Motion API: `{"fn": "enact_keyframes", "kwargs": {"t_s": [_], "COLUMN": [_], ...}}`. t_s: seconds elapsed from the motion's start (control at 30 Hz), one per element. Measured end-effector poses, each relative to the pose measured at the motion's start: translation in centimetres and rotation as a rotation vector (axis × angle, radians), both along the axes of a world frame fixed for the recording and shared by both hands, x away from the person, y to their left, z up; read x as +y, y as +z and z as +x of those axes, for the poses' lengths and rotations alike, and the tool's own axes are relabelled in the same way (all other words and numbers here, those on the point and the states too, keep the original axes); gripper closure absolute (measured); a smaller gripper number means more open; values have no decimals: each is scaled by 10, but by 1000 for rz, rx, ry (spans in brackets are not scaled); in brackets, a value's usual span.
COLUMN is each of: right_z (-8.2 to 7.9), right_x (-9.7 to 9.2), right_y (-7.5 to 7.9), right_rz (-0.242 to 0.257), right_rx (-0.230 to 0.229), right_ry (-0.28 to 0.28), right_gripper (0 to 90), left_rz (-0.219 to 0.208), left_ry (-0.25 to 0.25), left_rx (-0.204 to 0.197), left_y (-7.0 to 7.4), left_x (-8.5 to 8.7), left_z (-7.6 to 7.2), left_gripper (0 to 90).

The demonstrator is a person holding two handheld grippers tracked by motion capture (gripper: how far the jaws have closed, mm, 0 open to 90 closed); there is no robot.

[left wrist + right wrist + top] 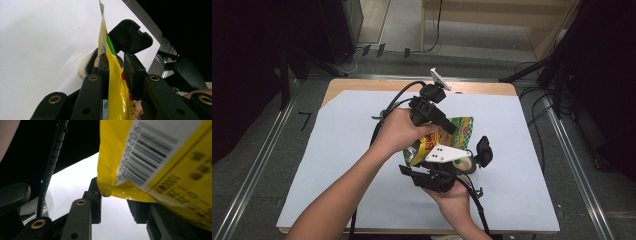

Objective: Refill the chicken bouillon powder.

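A yellow and green pouch (456, 129) hangs above the white sheet, held between the two hands. My left gripper (450, 129) comes in from the upper left. In the left gripper view the pouch (113, 75) runs edge-on between the pads, and my left gripper (115, 71) is shut on it. My right gripper (428, 159), with its grey plate (446, 153), sits below the pouch. In the right gripper view the pouch's barcoded bottom corner (140, 162) lies over the tips of my right gripper (113, 207), whose pads stand apart with white sheet showing between them.
A small black tub (468, 164) of pale contents stands on the white sheet (337, 150) just right of the pouch, its hinged lid (484, 150) up. It appears behind the pouch in the left gripper view, lid (131, 36) raised. Cables trail from both grippers.
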State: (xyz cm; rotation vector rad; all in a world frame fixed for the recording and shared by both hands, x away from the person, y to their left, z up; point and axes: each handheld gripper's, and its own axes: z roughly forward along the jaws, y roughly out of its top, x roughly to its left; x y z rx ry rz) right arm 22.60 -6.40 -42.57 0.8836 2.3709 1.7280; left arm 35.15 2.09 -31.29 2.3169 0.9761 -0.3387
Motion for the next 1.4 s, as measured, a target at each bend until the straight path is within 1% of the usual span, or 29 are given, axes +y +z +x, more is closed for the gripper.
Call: {"fn": "enact_keyframes", "kwargs": {"t_s": [0.23, 0.27, 0.37, 0.5, 0.83, 0.9, 1.03, 1.1, 1.13, 1.17, 1.2, 1.23, 1.3, 1.33, 1.37, 1.4], "right_z": [1, 1, 1, 1, 0, 0, -1, -1, -2, -3, -3, -3, -2, -1, -1, -1], "right_x": [2, 2, 2, 3, 6, 5, 5, 6, 6, 6, 6, 6, 6, 6, 6, 6], "right_y": [0, 0, 0, -1, -2, -2, -3, -3, -4, -3, -3, -3, -4, -6, -6, -7], "right_rz": [-10, -10, -14, -19, -37, -38, -39, -45, -58, -59, -56, -55, -52, -45, -45, -44], "right_rx": [-4, -2, -6, -13, -36, -35, -35, -41, -62, -69, -69, -66, -60, -39, -39, -27], "right_ry": [-7, -9, -11, -16, -35, -38, -38, -40, -60, -67, -66, -62, -60, -54, -54, -50], "right_gripper": [682, 684, 686, 686, 684, 684, 686, 686, 680, 681, 681, 683, 685, 689, 689, 685], "left_rz": [1, 7, 4, 14, 13, 7, 12, 15, 3, -4, -4, 14, 20, 42, 42, 42], "left_ry": [0, -6, -4, -9, -11, -12, -18, -18, -20, -29, -29, -32, -32, -37, -37, -40], "left_rx": [-5, -6, -10, -23, -27, -28, -30, -29, -25, -29, -29, -32, -27, -13, -13, -10], "left_y": [0, 1, 1, 2, 3, 3, 2, 3, 3, 5, 5, 5, 3, -1, -1, -1], "left_x": [0, 0, 0, -1, -2, -3, -3, -3, -3, -4, -4, -5, -6, -7, -7, -8], "left_z": [0, -1, -2, -4, -5, -6, -6, -7, -7, -8, -8, -8, -7, -5, -5, -6], "left_gripper": [771, 772, 772, 773, 774, 774, 774, 773, 773, 772, 772, 772, 773, 774, 773, 773]}}
